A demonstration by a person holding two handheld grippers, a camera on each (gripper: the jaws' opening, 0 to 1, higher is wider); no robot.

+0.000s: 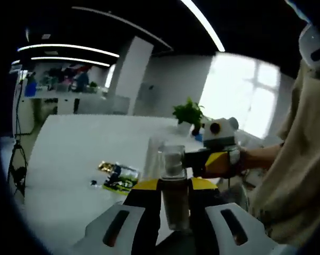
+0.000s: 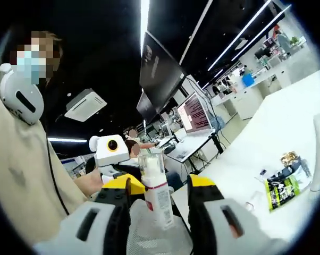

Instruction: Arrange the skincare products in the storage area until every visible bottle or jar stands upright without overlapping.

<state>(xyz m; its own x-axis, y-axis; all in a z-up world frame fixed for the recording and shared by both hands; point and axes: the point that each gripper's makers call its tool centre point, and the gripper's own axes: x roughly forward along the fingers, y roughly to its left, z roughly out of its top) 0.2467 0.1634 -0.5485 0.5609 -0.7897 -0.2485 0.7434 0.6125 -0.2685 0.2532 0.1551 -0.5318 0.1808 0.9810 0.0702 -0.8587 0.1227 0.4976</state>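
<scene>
I hold my left gripper (image 1: 174, 212) closed on a clear bottle (image 1: 175, 183) with a dark lower half and a see-through cap; it stands upright between my jaws, lifted off the white table (image 1: 69, 159) so I can carry it without tipping. Just beyond it and to the right, in the left gripper view, my right gripper (image 1: 219, 159) comes in, yellow and black at the jaw.

My right gripper (image 2: 157, 210) clamps a slim white bottle (image 2: 156, 194) with a red-lettered label and a pale pump top, tilted a little toward my left. Under it, close to my jaws, lies a crinkled white mesh (image 2: 160, 234); I cannot tell whether the bottle touches it.

Ahead and to the right in the right gripper view, flat glossy sachets (image 2: 285, 183) in green and black lie on the smooth table, well apart from both bottles. I judge both bottles are held aloft to be set down upright, apart from each other.
</scene>
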